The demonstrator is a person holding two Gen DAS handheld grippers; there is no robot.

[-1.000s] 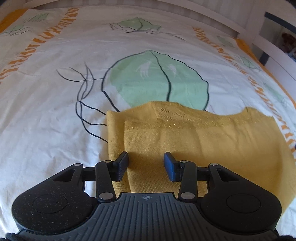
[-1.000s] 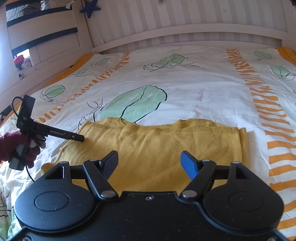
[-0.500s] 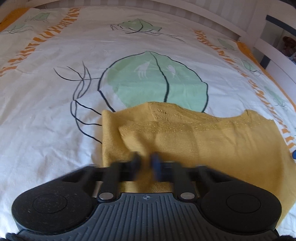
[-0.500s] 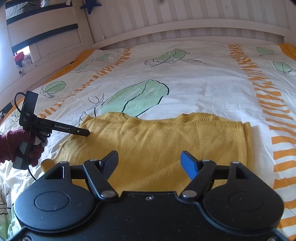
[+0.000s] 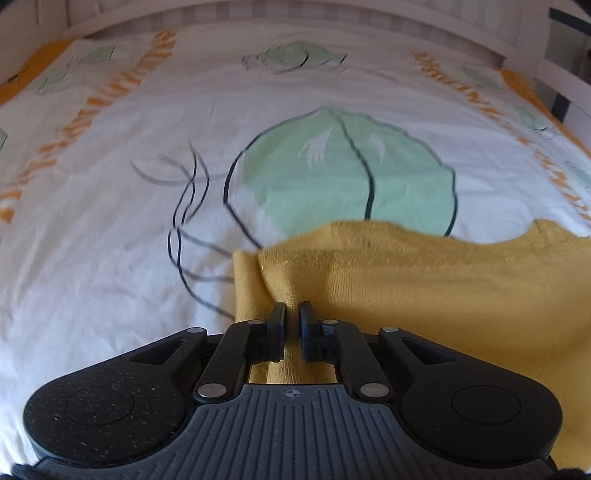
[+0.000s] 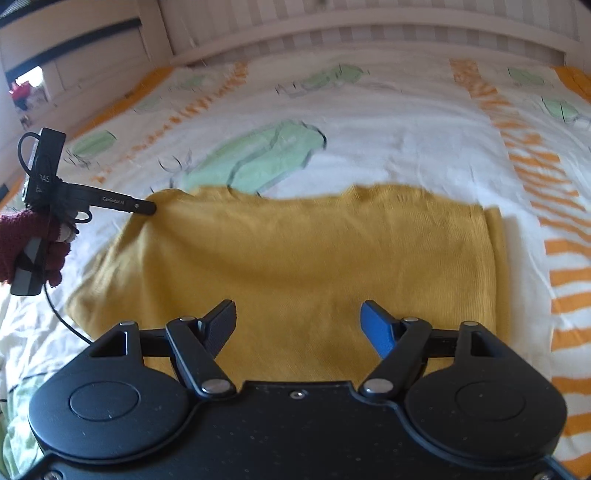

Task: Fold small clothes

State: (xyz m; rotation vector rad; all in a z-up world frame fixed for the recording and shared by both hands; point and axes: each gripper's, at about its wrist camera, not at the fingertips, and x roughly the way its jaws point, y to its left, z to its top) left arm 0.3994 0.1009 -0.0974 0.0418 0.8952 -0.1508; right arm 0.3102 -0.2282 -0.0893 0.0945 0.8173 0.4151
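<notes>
A mustard-yellow knit garment (image 6: 314,258) lies folded flat on the bed; it also shows in the left wrist view (image 5: 443,295). My left gripper (image 5: 291,314) is shut on the garment's left edge, and the cloth bunches up between its pads. From the right wrist view the left gripper (image 6: 147,207) touches the garment's far left corner, held by a hand in a dark red glove (image 6: 22,243). My right gripper (image 6: 297,317) is open and empty, just above the garment's near edge.
The bed cover (image 5: 110,221) is white with green leaf prints and orange stripes. A white slatted headboard (image 6: 369,33) runs along the back. A white bed rail (image 5: 561,74) stands at the right. A cable (image 6: 62,317) hangs from the left gripper.
My left gripper has closed on the garment's left edge and lifted it slightly, so the cloth puckers. My right gripper stayed open and moved a little closer over the garment.
</notes>
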